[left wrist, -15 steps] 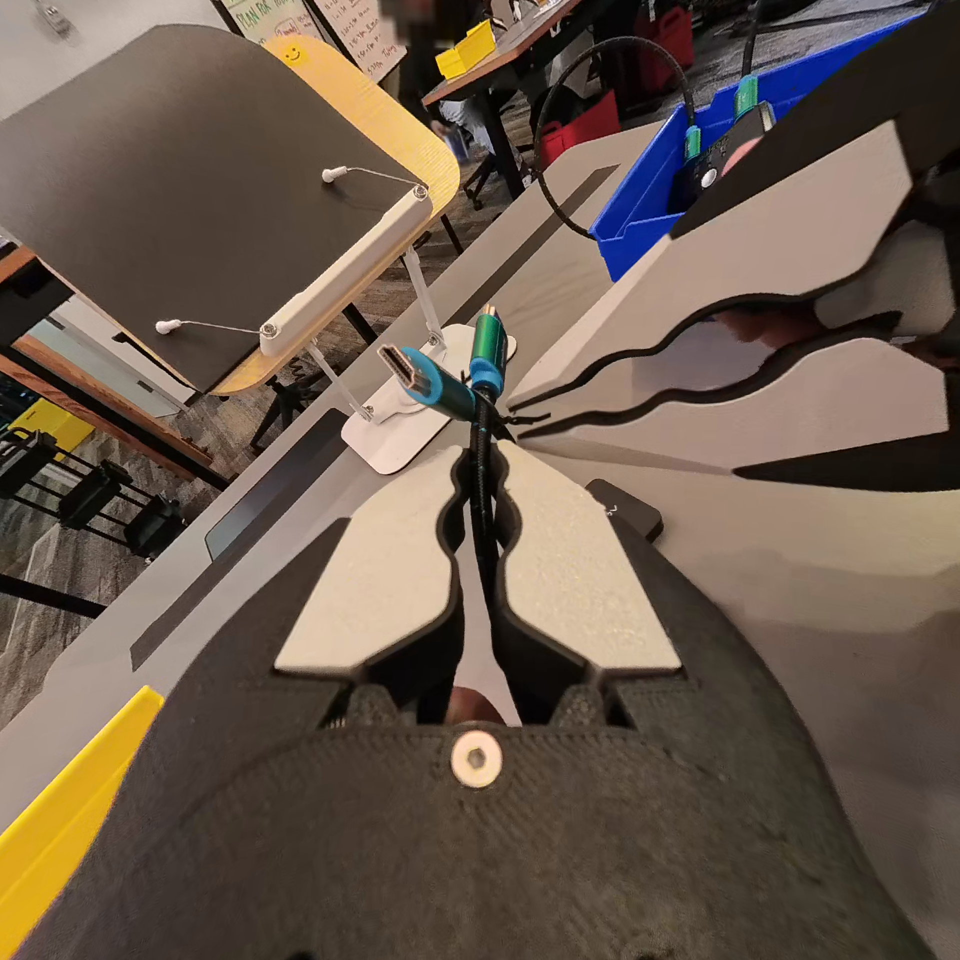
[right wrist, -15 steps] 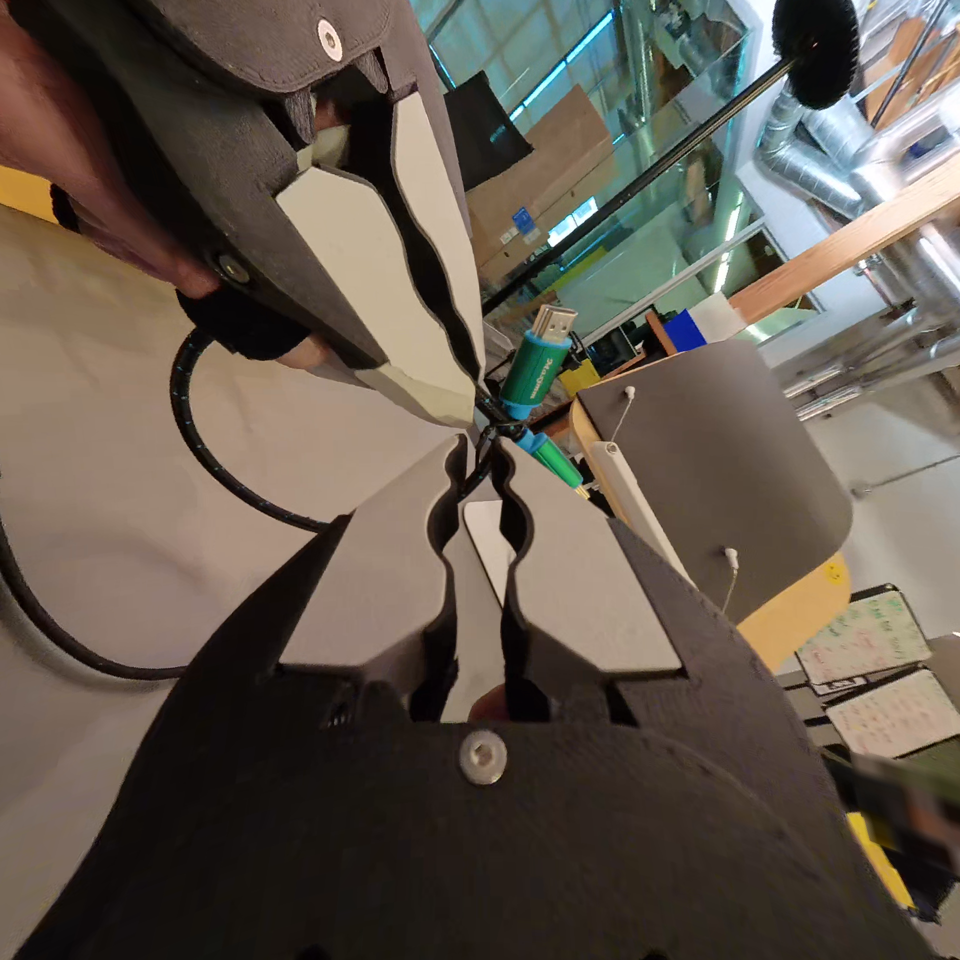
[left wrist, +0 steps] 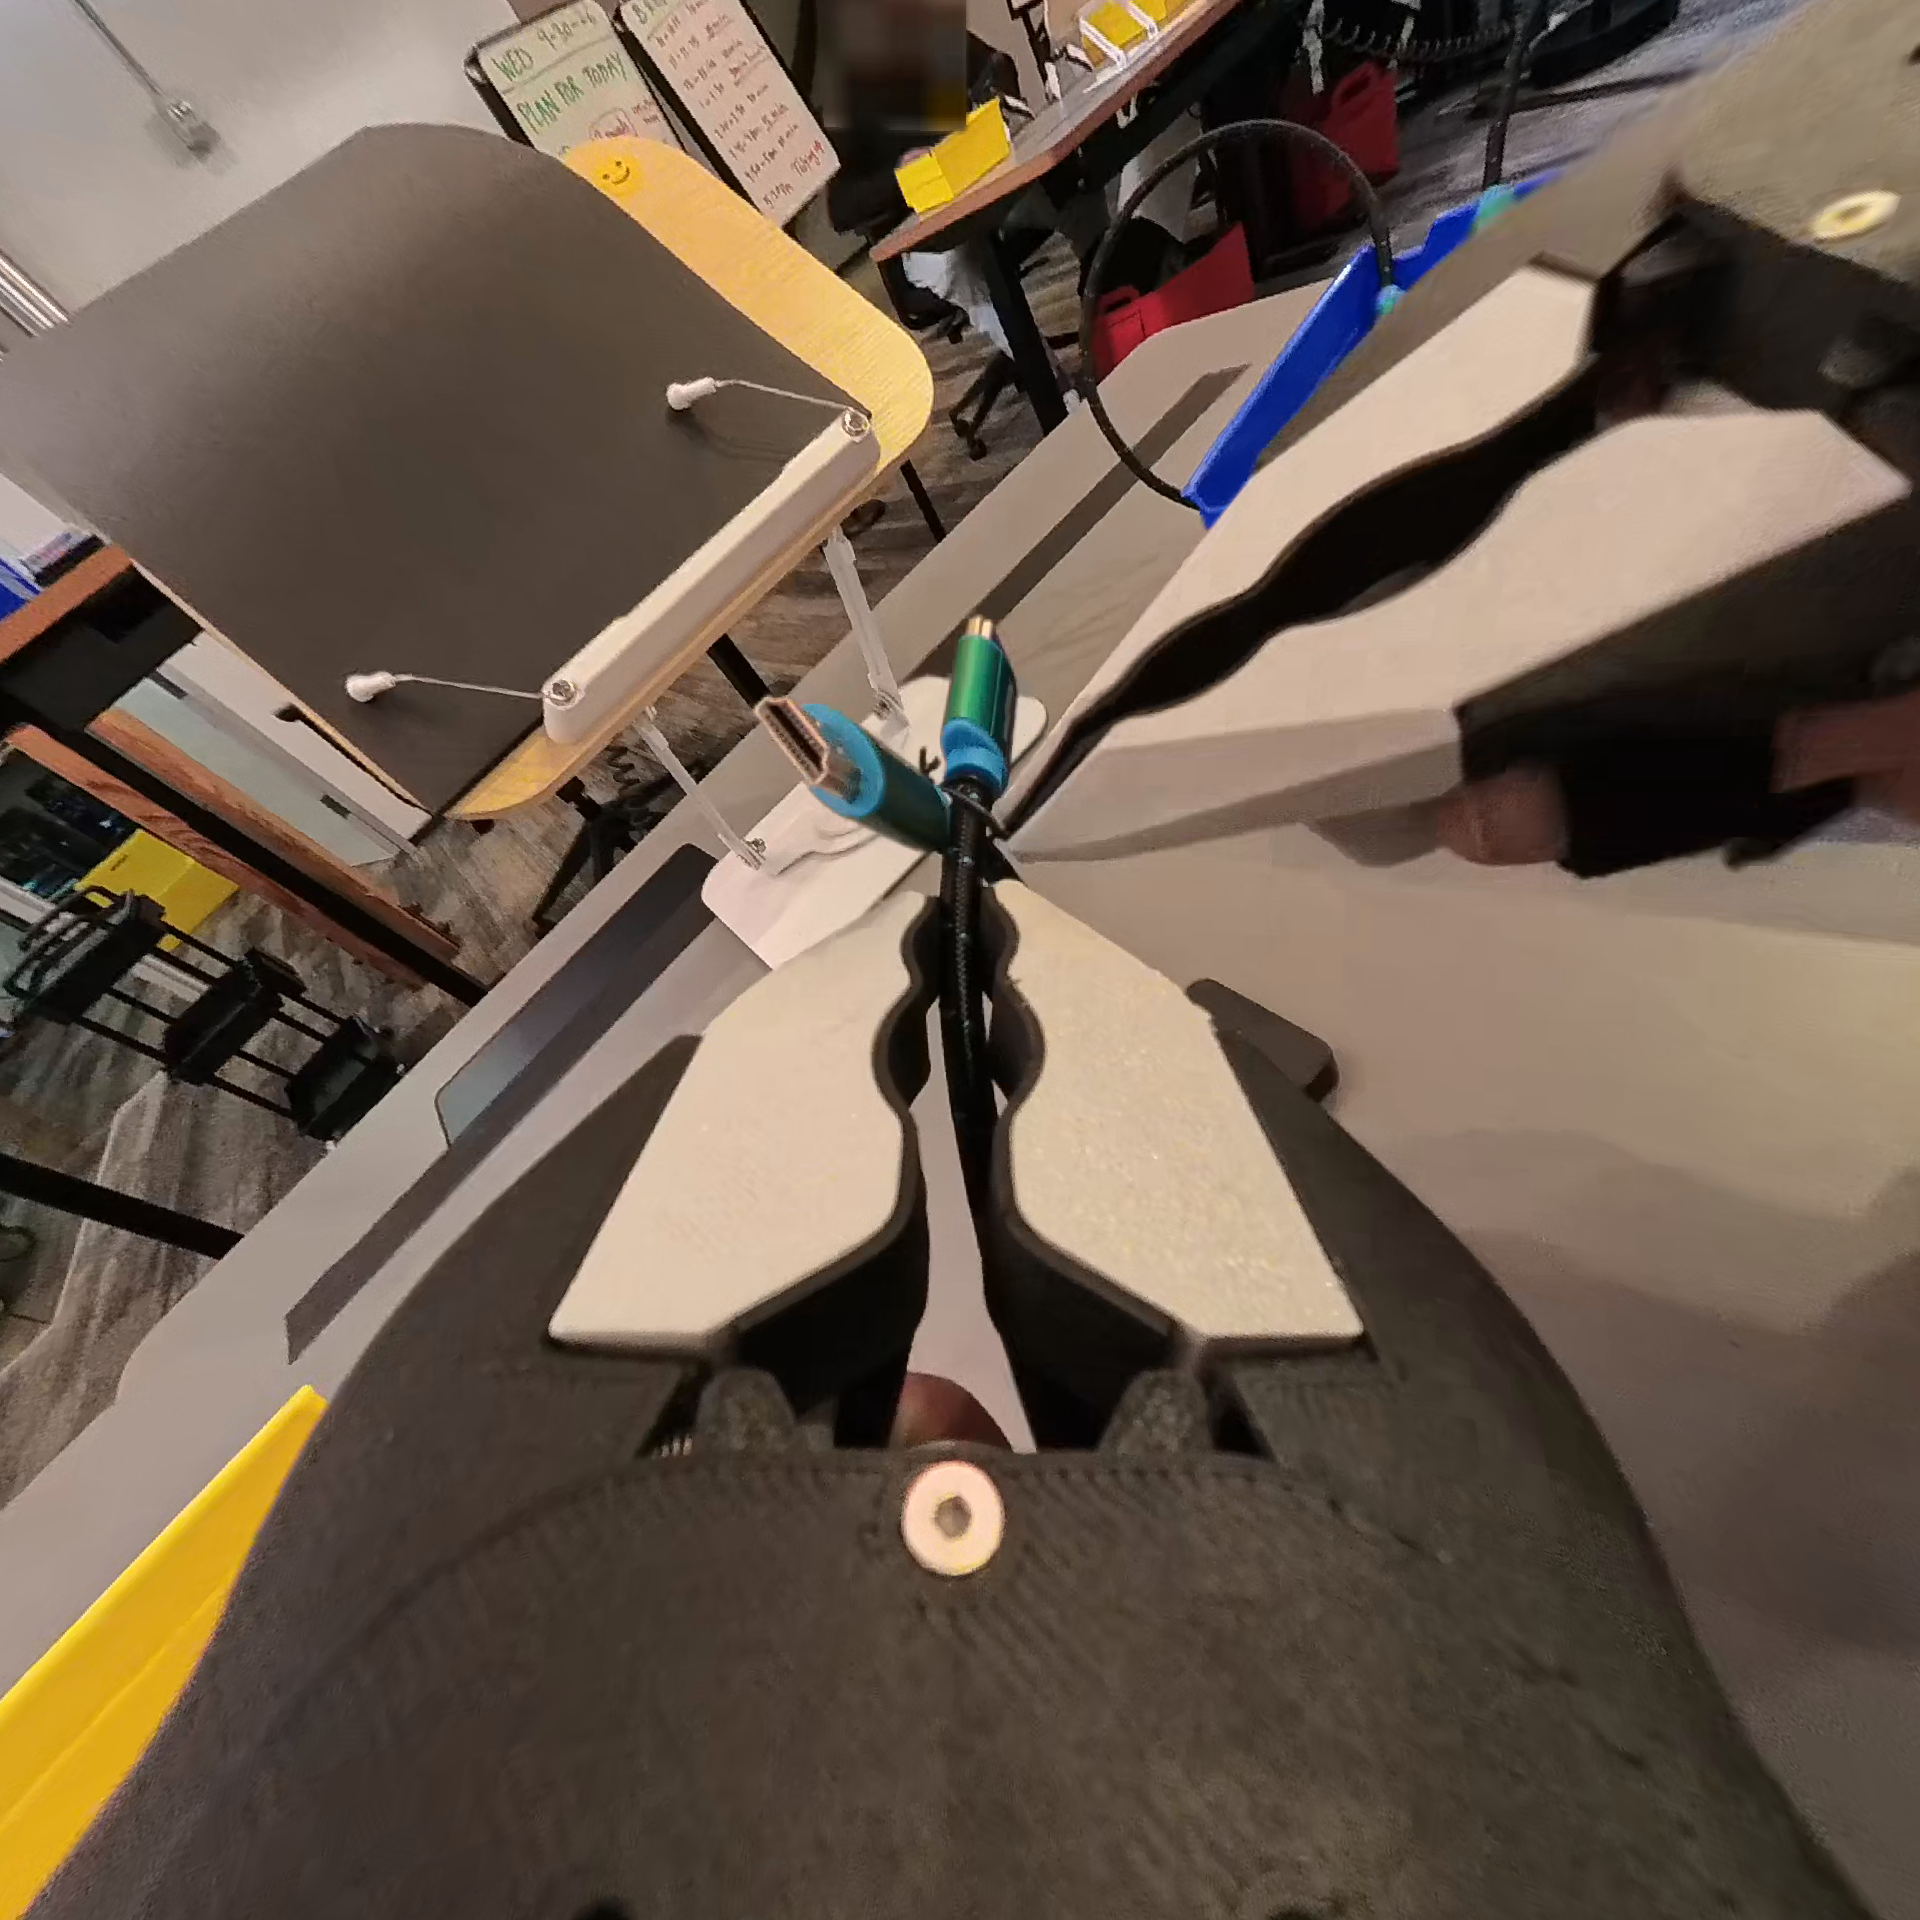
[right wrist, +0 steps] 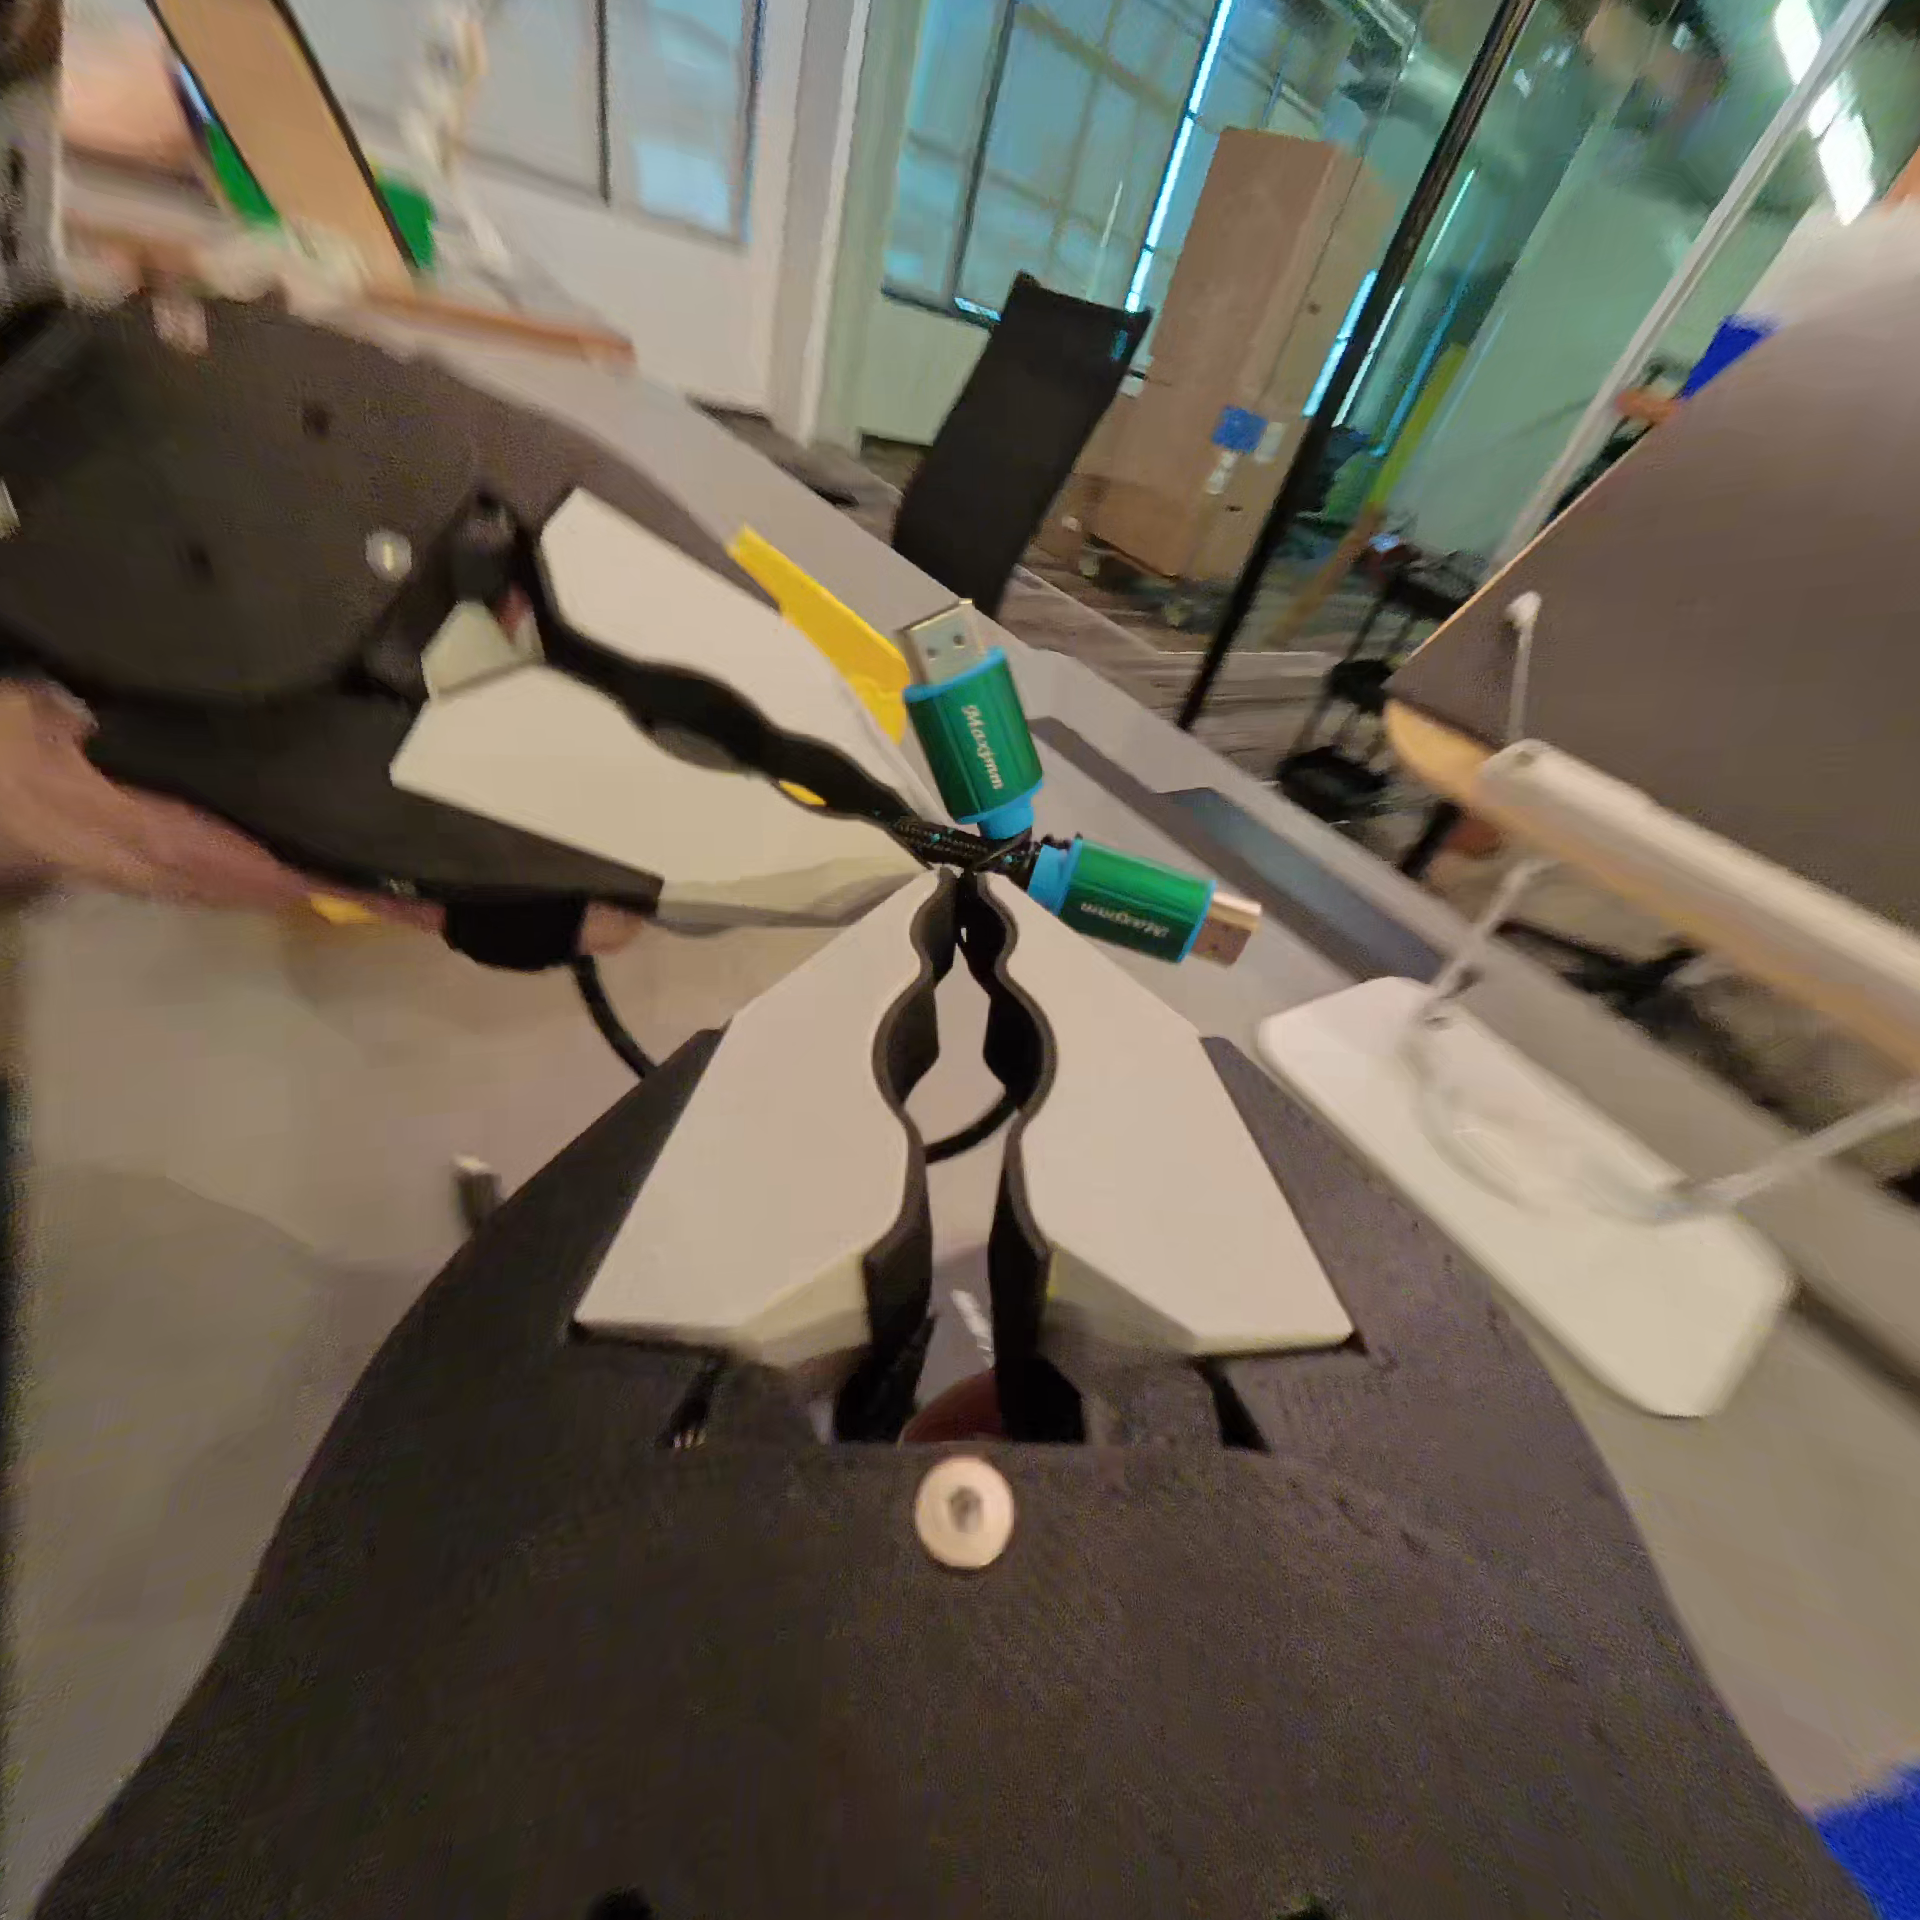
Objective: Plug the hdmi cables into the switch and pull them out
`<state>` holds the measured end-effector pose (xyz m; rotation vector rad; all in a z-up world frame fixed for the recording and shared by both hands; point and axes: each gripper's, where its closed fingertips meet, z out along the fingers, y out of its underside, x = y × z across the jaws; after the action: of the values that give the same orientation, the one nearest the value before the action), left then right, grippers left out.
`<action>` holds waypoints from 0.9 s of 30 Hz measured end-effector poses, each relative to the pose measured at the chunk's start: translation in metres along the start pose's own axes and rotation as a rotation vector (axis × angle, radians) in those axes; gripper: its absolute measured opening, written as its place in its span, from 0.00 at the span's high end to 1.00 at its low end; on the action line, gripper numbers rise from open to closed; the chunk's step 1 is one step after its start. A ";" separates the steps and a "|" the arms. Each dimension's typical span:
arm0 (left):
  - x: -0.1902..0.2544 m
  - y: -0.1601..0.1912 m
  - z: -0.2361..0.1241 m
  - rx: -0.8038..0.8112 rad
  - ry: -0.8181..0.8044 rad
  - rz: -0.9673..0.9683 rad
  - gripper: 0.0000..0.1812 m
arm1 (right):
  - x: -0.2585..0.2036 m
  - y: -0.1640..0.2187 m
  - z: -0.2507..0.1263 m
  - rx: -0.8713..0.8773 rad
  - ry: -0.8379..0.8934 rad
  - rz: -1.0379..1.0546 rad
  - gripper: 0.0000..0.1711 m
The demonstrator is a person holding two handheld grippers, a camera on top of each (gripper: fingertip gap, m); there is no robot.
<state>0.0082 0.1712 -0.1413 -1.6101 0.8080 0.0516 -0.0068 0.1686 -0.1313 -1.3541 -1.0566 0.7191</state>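
Your left gripper (left wrist: 961, 904) is clenched on a black braided cable (left wrist: 961, 997) that runs up the narrow gap between its grey fingers (left wrist: 769, 1153) and leaves at the tips. Your right gripper (right wrist: 961, 899) is likewise pinched shut on a braided cable at its very tips, and the two grippers meet nearly tip to tip above the grey table (left wrist: 1558, 1091). Just past the point where they meet, two green HDMI plugs with blue collars fan out in the air: in the left wrist view one plug (left wrist: 977, 691) points up and away while the other plug (left wrist: 862, 764) leans to the left with its metal end showing. In the right wrist view the same pair appears as an upper plug (right wrist: 971, 743) tilted upward and a lower plug (right wrist: 1138, 902) pointing right. Neither plug is seated in anything. Which cable belongs to which plug cannot be told where they cross at the tips. Behind the plugs a white stand (left wrist: 831, 883) holds a tilted dark board (left wrist: 416, 468), and a blue bin (left wrist: 1278, 384) sits at the far edge of the table with a black cable looping into it. A yellow bin (left wrist: 114, 1621) edge lies at your near left.
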 end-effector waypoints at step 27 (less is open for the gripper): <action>-0.014 -0.017 -0.003 0.090 -0.007 -0.021 0.98 | -0.005 -0.036 -0.016 0.267 -0.318 0.635 0.92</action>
<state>0.0050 0.1748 -0.1192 -1.5327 0.7774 0.0052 -0.0006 0.1526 -0.0956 -1.3683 -0.7235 1.5303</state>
